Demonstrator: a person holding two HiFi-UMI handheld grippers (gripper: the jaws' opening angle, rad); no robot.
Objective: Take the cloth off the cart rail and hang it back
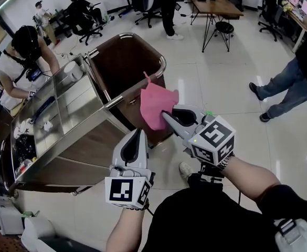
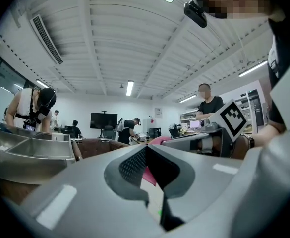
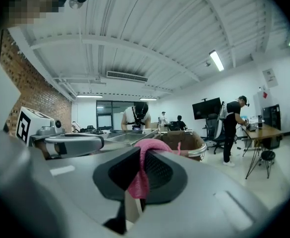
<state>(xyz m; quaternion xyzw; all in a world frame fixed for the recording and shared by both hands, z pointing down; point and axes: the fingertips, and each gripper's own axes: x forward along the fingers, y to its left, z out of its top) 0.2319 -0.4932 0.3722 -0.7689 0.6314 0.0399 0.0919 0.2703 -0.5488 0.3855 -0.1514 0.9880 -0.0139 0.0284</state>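
A glossy tiled floor (image 1: pixel 195 83) is seen in an open office, with desks (image 1: pixel 216 4) at the far side. On it stands a steel cart (image 1: pixel 85 135) with a brown bin edged by a chrome rail (image 1: pixel 135 35). The pink cloth (image 1: pixel 154 106) is held by one edge in the right gripper (image 1: pixel 166 114), whose jaws are clamped on a bunched fold. It hangs freely just beside the rail's near corner, and whether it brushes the rail cannot be told. The left gripper (image 1: pixel 139 132) is held beside it over the cart's near edge, jaws together with nothing between them.

The taking-off step is judged done, and the hanging-back step is in hand. For the next move, the cloth would need to be carried over the rail, lowered so that it drapes down both sides, and only then released.
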